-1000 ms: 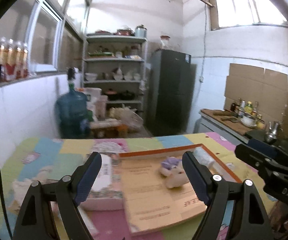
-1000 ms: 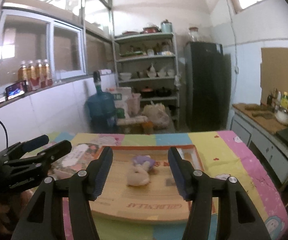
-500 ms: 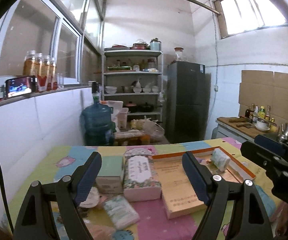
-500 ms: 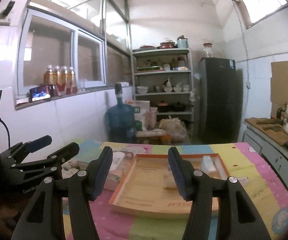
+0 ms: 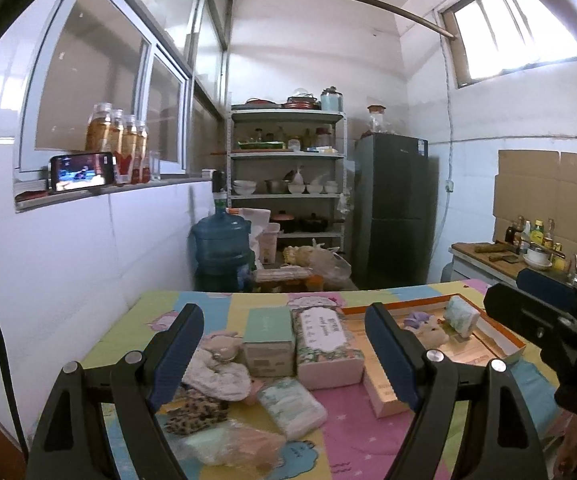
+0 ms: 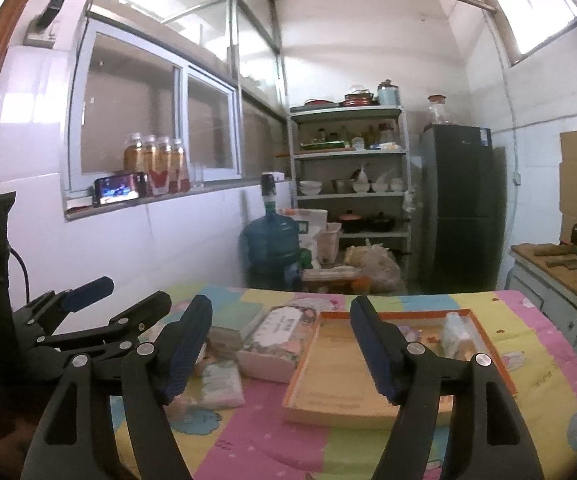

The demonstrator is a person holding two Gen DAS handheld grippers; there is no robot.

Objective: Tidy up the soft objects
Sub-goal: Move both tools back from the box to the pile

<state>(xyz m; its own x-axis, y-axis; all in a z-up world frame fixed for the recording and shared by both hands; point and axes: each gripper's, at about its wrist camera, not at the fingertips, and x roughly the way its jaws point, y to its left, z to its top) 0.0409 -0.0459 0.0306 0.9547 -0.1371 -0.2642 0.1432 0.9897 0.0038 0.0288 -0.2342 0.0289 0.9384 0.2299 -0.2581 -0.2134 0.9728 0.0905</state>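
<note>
An orange-rimmed cardboard tray point(image 5: 484, 350) point(image 6: 336, 372) lies on the table's right half. In it are a small plush toy point(image 5: 428, 330) and a pale tissue pack point(image 5: 461, 315) point(image 6: 454, 330). Left of the tray stand a floral tissue box point(image 5: 326, 344) point(image 6: 278, 334) and a green box point(image 5: 268, 338). Nearer lie a white cloth point(image 5: 216, 372), a leopard-print cloth point(image 5: 196, 414), a wrapped pack point(image 5: 291, 406) point(image 6: 221, 384) and a bagged soft bundle point(image 5: 228, 446). My left gripper point(image 5: 284, 350) is open and empty above the pile. My right gripper point(image 6: 282, 346) is open and empty, held back above the table.
The table has a colourful cartoon cloth point(image 6: 528, 356). Behind it stand a blue water jug point(image 5: 222, 250), a shelf of dishes point(image 5: 288, 184), a dark fridge point(image 5: 394, 208) and floor bags. A counter with bottles point(image 5: 528, 240) is at the right. A white tiled wall runs along the left.
Both grippers have pulled back and up from the tray, so more of the table and the pile of soft things on the left has come into view. Both stayed open.
</note>
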